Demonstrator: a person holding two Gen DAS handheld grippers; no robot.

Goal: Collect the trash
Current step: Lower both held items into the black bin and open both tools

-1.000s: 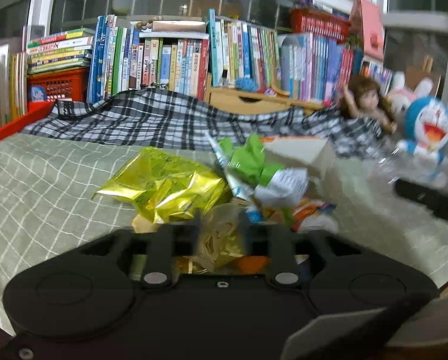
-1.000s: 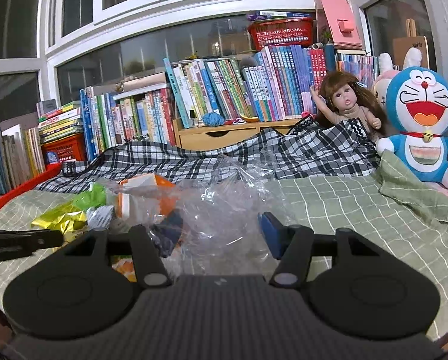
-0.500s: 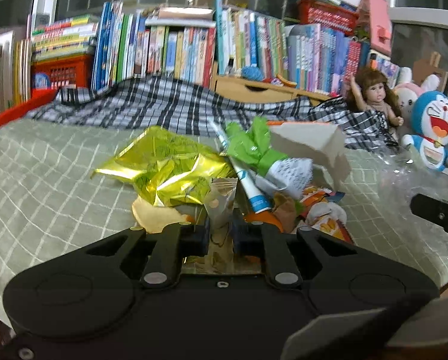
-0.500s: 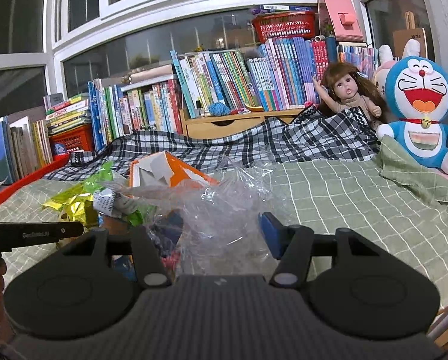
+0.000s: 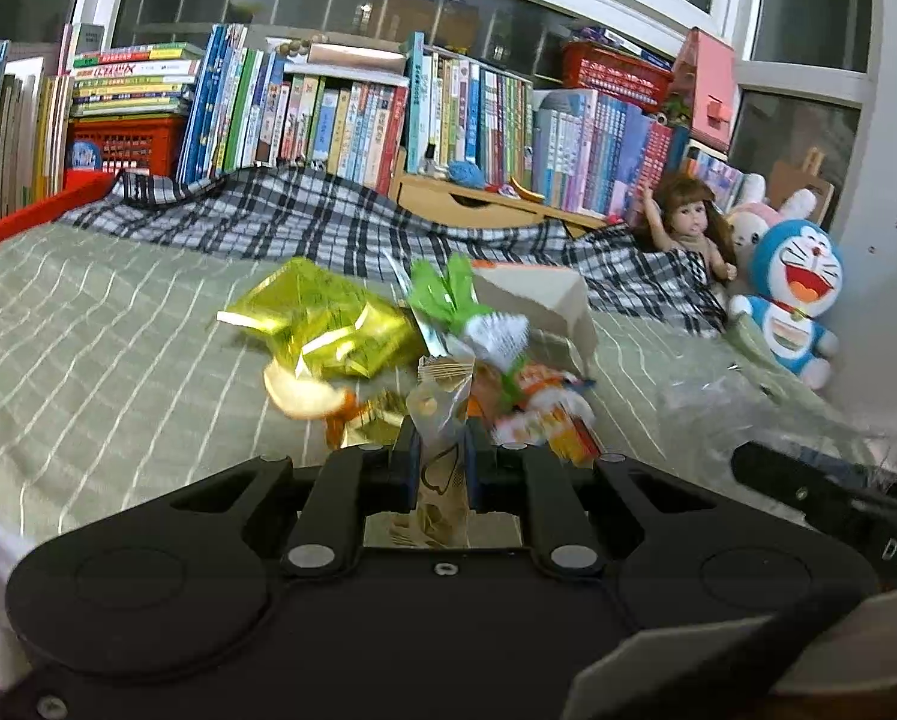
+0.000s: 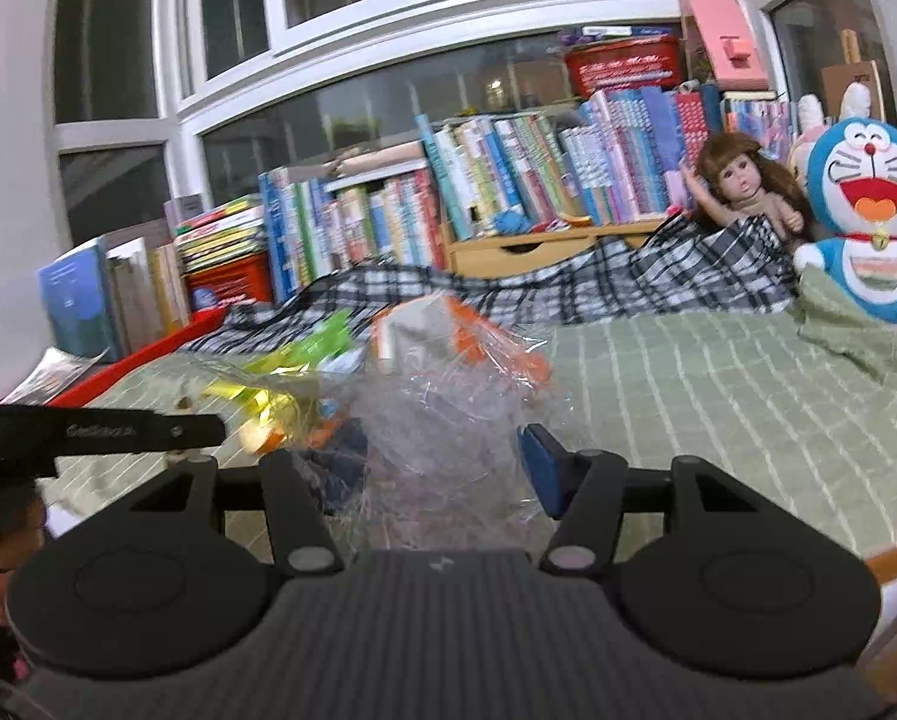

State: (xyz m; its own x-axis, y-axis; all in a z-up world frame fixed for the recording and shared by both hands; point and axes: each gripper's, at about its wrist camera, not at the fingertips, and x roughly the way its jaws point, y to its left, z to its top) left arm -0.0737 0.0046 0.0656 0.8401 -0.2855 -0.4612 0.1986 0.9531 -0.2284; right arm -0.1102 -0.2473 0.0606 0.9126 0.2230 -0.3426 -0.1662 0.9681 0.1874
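The left gripper (image 5: 439, 471) was clamped on a small clear wrapper (image 5: 439, 420) at lower centre of its frame, lifted just before the trash pile (image 5: 424, 348) on the green checked bedcover (image 5: 100, 360). The right gripper (image 6: 442, 468) stood partly spread, a clear plastic bag (image 6: 442, 414) between its fingers; whether they gripped it was unclear. A blue plush toy (image 6: 868, 222) sat at upper right.

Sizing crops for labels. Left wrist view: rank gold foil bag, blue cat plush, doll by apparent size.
1. gold foil bag, clearly largest, though also nearest.
2. blue cat plush.
3. doll, partly hidden by the plaid blanket, so its true extent is unsure.
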